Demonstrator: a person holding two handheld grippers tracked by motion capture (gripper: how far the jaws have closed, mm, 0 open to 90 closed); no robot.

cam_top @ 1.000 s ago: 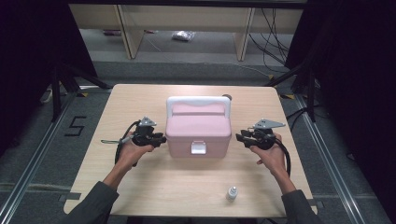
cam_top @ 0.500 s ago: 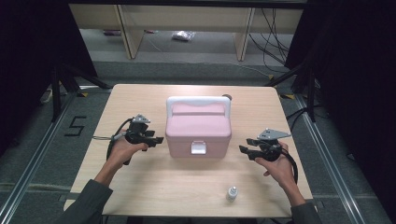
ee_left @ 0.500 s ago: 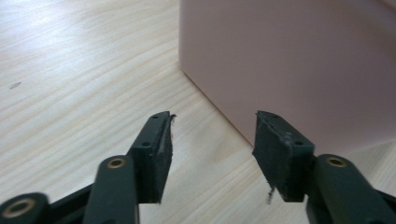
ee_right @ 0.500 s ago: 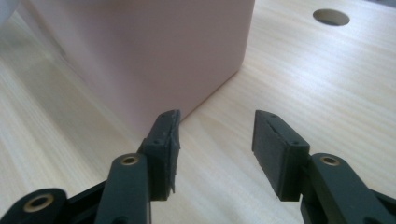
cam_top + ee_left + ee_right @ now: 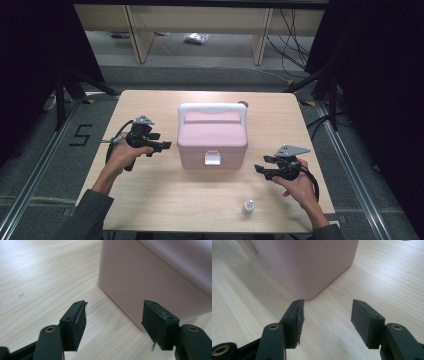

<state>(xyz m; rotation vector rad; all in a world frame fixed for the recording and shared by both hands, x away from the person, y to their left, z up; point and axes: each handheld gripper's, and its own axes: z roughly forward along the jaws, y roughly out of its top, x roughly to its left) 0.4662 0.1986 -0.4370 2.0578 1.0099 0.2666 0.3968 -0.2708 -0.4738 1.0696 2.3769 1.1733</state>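
Note:
A pink box (image 5: 212,141) with a white handle and a white front latch stands closed in the middle of the wooden table (image 5: 150,200). My left gripper (image 5: 164,145) hovers just left of the box, a small gap between them; its jaws have just been opening and stand apart with nothing between them. In the left gripper view (image 5: 113,322) the box's corner (image 5: 150,280) lies just ahead. My right gripper (image 5: 260,169) is off the box's front right corner, jaws also just opened and empty. The right gripper view (image 5: 327,320) faces that corner (image 5: 307,265).
A small white bottle (image 5: 248,206) stands near the table's front edge, between the box and my right hand. A dark round object (image 5: 243,104) peeks out behind the box. Shelving and cables lie on the floor beyond the table.
Both grippers have drawn away from the box's sides and opened. The left one rose and moved left; the right one slid toward the front right. The box stays put.

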